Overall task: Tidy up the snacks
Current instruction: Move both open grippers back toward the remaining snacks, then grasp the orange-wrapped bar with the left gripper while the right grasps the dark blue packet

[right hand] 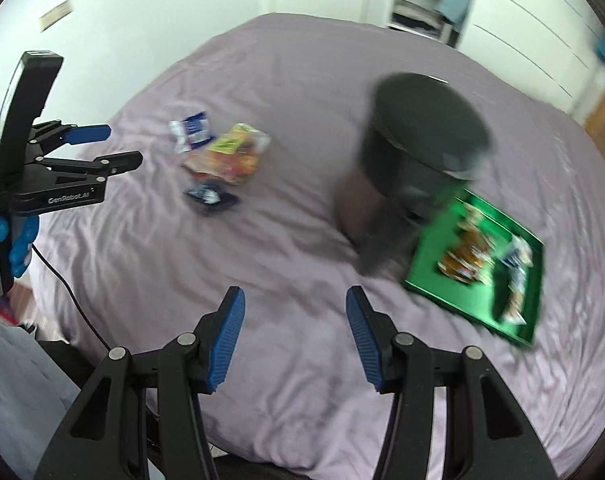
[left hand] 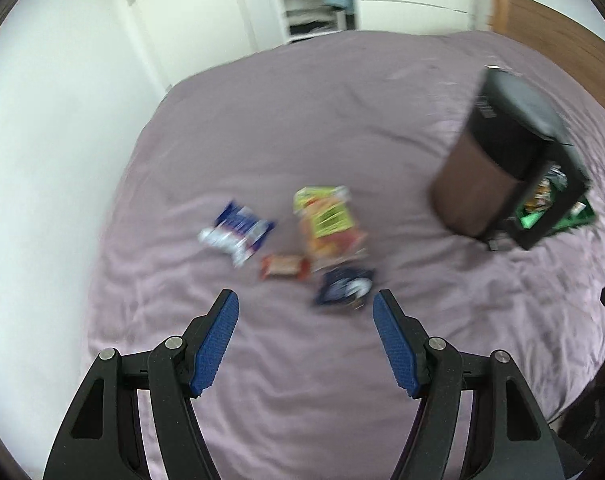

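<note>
Both tools, left [left hand: 305,308] and right [right hand: 294,304], hang open and empty over the bed [left hand: 342,128]. Four snacks [left hand: 322,220] lie loose there; others already fill the green tray [right hand: 430,272]. Next, probably: close on a loose packet and carry it trayward.

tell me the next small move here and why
Probably bring the left hand-held gripper down onto the dark blue packet, the loose snack nearest its open, empty fingers. Four packets lie loose on the purple bedspread, while the green tray beside the dark cylindrical container already holds some, so it looks like the destination.
</note>
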`<action>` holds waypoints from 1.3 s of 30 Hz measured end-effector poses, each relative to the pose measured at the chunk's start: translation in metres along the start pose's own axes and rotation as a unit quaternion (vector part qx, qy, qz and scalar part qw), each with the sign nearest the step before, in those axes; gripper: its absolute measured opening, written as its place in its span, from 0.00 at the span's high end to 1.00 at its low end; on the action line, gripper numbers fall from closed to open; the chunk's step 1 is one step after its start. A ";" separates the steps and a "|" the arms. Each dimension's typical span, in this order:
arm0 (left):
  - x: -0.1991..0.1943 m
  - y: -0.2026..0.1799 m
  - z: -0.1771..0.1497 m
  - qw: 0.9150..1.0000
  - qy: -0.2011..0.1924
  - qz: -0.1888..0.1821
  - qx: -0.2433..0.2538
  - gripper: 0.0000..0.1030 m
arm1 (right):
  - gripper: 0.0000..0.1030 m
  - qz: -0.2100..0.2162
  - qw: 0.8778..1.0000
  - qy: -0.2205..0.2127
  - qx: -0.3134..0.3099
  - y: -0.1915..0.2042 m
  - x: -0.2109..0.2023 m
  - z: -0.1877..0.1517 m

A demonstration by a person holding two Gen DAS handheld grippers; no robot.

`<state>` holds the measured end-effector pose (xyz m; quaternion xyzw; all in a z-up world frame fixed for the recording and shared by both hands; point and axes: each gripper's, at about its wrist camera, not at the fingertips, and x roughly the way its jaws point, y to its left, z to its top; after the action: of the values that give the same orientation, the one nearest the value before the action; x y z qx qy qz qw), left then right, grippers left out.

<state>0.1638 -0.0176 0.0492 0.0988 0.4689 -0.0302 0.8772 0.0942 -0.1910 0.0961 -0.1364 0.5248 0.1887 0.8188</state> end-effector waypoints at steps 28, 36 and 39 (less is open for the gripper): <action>0.163 0.077 0.012 0.946 0.143 -0.020 -0.289 0.38 | 0.30 0.086 0.980 0.003 -0.180 0.074 0.175 0.061; 0.211 0.084 0.014 0.912 0.185 -0.048 -0.362 0.38 | 0.30 0.098 0.967 -0.008 -0.233 0.084 0.208 0.073; 0.222 0.088 0.015 0.902 0.195 -0.051 -0.383 0.38 | 0.30 0.113 0.966 -0.004 -0.232 0.088 0.220 0.077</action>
<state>0.3127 0.0744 -0.1144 -0.2645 0.6106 0.1266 0.7357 0.1995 -0.0433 -0.0751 -0.2616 0.4751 0.3973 0.7402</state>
